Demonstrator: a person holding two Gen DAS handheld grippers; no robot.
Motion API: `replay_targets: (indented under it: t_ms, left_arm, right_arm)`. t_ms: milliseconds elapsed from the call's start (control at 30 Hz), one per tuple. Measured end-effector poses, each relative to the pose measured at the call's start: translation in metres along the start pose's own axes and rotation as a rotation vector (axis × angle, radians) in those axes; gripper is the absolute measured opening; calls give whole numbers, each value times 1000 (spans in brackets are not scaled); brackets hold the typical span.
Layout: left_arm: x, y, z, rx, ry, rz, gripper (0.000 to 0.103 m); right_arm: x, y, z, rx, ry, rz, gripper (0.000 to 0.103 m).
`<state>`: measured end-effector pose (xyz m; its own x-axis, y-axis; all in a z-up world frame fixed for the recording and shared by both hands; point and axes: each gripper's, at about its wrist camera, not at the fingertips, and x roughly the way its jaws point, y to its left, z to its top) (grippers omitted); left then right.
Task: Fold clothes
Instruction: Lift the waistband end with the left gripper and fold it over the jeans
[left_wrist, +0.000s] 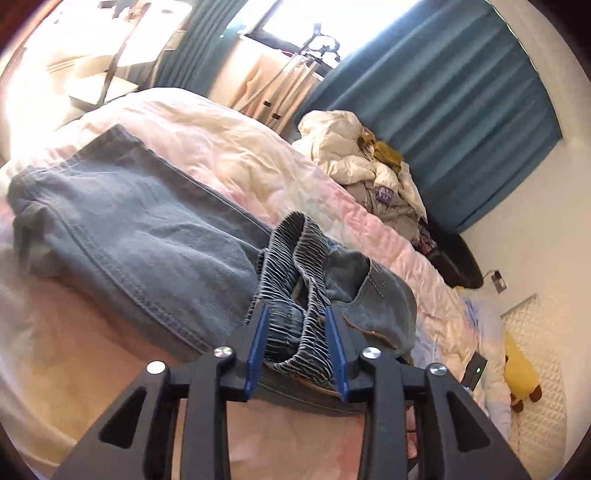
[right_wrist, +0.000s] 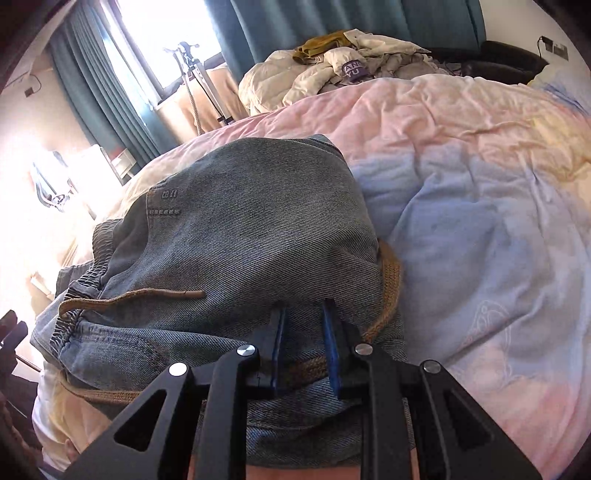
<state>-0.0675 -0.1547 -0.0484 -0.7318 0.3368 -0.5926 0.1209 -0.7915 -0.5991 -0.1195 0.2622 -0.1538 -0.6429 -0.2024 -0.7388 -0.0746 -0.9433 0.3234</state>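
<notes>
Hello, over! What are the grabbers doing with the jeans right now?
Left gripper open around the elastic waistband. Right gripper shut on jeans near the brown drawstring. Jeans folded on the pink duvet. Nothing in the way.

Home bedroom, daylit.
Bed (right_wrist: 461, 122) under a pink-and-blue quilt; teal curtains (left_wrist: 443, 92) at a bright window (right_wrist: 162, 40); heap of clothes (left_wrist: 369, 166) beyond the bed; yellow plush toy (left_wrist: 521, 373) near the wall.
</notes>
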Motion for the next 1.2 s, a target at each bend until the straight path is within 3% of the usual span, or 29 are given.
replay_targets:
  t_ms: [33, 200, 367, 500, 700, 800, 967, 1033, 1067, 1133, 1200]
  left_arm:
    - [-8, 9, 3, -44, -18, 0, 63]
    - [-26, 61, 15, -273, -23, -27, 75]
    - [-11, 122, 13, -578, 28, -144, 77]
    - [2, 155, 10, -728, 12, -119, 77]
    - [12, 179, 28, -796, -158, -134, 76]
    - [26, 188, 37, -803, -153, -194, 76]
    - [34, 206, 46, -815, -193, -147, 76]
    - [31, 210, 52, -795, -225, -103, 56]
    - [29, 210, 56, -769, -233, -85, 52]
    - [28, 207, 64, -712, -238, -55, 30]
    - [27, 194, 73, -640, -234, -28, 19]
  right_arm:
    - [-1, 1, 0, -1, 0, -1, 20]
    - [-2, 5, 4, 0, 2, -1, 20]
    - [-5, 4, 3, 9, 6, 3, 20]
    - [-5, 5, 3, 11, 7, -3, 20]
    - [-1, 9, 4, -7, 7, -21, 20]
    - [-1, 11, 3, -22, 6, -33, 20]
    - [1, 12, 2, -39, 2, -48, 20]
    - [1, 13, 2, -48, 2, -55, 20]
    - [1, 13, 2, -50, 2, -57, 20]
    - [2, 11, 3, -33, 9, -50, 22]
    - [3, 9, 9, -22, 39, -34, 23]
